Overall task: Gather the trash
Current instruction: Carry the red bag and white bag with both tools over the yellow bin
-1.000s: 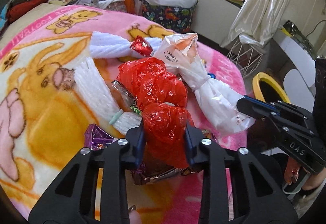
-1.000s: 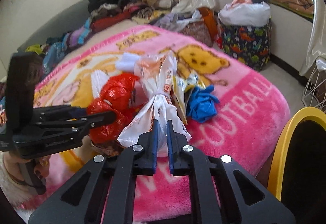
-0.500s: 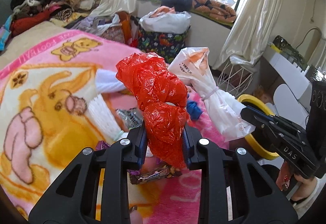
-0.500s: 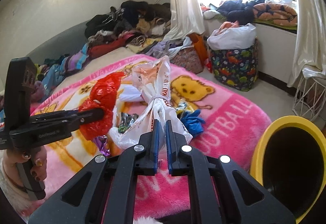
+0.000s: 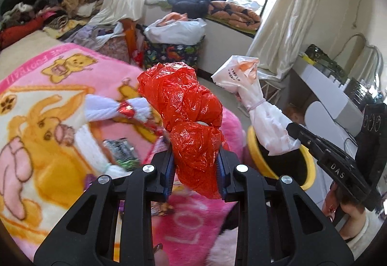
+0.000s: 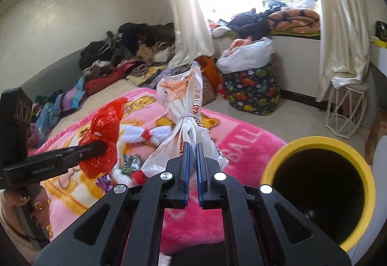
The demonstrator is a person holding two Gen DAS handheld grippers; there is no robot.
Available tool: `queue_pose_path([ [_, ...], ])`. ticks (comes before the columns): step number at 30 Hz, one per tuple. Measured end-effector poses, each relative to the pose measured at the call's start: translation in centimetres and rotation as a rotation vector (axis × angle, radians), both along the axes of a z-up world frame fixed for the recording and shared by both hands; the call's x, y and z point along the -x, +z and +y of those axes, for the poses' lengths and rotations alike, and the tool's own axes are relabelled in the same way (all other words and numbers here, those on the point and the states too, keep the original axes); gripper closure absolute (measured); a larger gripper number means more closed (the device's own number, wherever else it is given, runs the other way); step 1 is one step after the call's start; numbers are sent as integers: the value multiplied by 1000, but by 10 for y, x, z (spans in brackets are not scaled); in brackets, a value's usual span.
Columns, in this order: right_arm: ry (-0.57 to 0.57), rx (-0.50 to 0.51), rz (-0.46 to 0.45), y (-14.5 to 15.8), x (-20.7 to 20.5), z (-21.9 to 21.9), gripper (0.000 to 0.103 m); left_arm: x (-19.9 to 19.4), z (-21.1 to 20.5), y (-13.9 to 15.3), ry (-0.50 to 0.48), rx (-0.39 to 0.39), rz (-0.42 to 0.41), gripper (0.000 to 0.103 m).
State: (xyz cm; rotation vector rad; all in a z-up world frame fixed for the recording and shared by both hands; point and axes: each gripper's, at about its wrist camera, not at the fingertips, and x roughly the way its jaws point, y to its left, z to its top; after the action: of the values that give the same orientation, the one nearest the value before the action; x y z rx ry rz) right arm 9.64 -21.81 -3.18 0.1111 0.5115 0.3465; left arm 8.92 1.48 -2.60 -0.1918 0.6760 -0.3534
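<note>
Now that both bags have come up off the pink blanket [image 5: 36, 101], you're carrying them toward the yellow bin [image 6: 316, 145] past the blanket's right edge. Your left gripper [image 5: 194, 169] stays clenched on the red bag [image 5: 183, 106]; your right gripper [image 6: 191, 169] pinches the white bag [image 6: 183, 120] tight, now nearly above the rim. Wrappers remain on the blanket, so collecting isn't finished.

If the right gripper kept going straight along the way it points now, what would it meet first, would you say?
Probably the pink blanket on the bed, just past the white bag that the right gripper holds; depth is hard to judge. The yellow bin sits off to the right of that line.
</note>
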Motion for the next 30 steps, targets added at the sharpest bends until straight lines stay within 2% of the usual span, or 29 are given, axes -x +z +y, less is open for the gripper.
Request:
queue_pose_path([
  [8,-116,-19,-6,-1,18,-52,98,-5,-37,2,-85,-1,-12,82],
  [17,-203,-40,-3,-4,31,-88,98,-7,-75,12,-160,-20,-46,82],
  [30,-347,-80,40,-11,46,-140,98,-13,-138,10,-278,-35,-44,82],
])
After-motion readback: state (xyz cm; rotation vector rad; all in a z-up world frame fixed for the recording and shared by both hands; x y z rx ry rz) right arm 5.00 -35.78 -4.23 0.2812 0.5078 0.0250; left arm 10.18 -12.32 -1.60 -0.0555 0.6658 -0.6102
